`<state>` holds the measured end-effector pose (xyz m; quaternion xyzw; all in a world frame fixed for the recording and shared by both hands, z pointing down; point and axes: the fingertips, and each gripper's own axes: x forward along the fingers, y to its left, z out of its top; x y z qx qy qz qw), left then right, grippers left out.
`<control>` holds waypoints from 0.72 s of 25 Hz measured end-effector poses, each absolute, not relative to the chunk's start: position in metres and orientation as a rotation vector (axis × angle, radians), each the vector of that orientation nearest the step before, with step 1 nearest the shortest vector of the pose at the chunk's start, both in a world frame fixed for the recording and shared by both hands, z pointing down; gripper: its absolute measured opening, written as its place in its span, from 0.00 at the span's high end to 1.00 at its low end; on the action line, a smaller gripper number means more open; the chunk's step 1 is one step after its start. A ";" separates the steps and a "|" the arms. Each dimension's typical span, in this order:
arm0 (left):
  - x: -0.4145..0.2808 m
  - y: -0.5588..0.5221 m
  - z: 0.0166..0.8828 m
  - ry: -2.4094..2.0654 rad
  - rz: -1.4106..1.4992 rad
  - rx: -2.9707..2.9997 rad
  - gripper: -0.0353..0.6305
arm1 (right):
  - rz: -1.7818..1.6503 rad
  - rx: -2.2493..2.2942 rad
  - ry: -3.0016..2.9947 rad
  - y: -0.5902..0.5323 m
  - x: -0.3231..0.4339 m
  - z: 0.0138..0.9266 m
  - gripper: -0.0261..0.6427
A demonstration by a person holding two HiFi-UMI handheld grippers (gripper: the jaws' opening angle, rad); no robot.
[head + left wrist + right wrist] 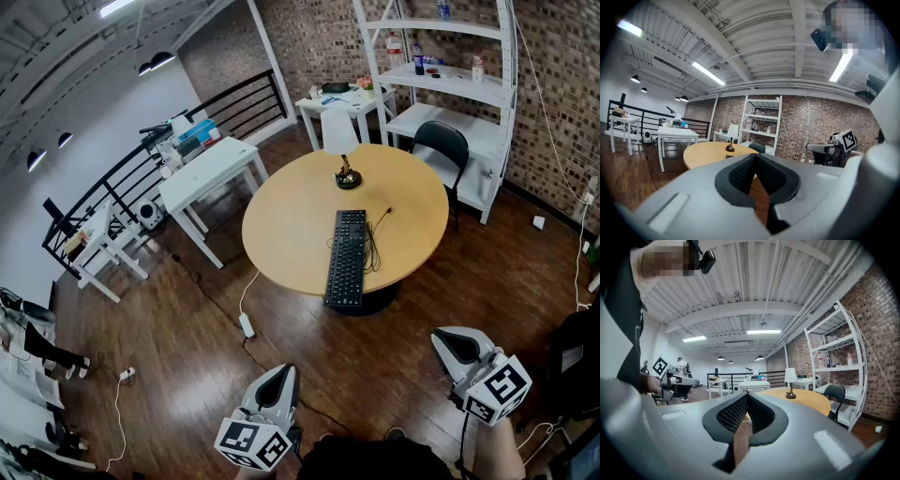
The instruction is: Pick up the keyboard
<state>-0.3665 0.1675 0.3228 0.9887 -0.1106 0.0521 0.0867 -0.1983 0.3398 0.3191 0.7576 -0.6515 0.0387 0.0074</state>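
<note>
Flat black keyboard [347, 258] at round wooden table's [281, 220] near edge (cord [373, 246] attached); left gripper [279, 375], right gripper [452, 343] both closed, empty.

Round wooden table [281, 225], small lamp [340, 133], black chair [441, 142], white shelving [469, 89]

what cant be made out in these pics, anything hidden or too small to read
- Keyboard: key legends are too small in the head view. In the gripper views it is mostly blocked by the left gripper and the right gripper, each in its own view.
- Bottles on the shelf: labels are too small to read in the head view.
- Person: body and arms are cut off by the head view's bottom edge.
</note>
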 end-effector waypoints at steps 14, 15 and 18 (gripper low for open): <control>-0.310 0.106 0.367 -0.420 0.202 2.913 0.90 | 0.194 2.330 -2.112 0.279 -0.130 0.344 0.96; -0.304 0.093 0.370 -0.409 0.201 2.915 0.90 | 0.220 2.330 -2.116 0.266 -0.125 0.348 0.96; -0.284 0.051 0.369 -0.379 0.180 2.908 0.90 | 0.282 2.340 -2.129 0.222 -0.107 0.346 0.96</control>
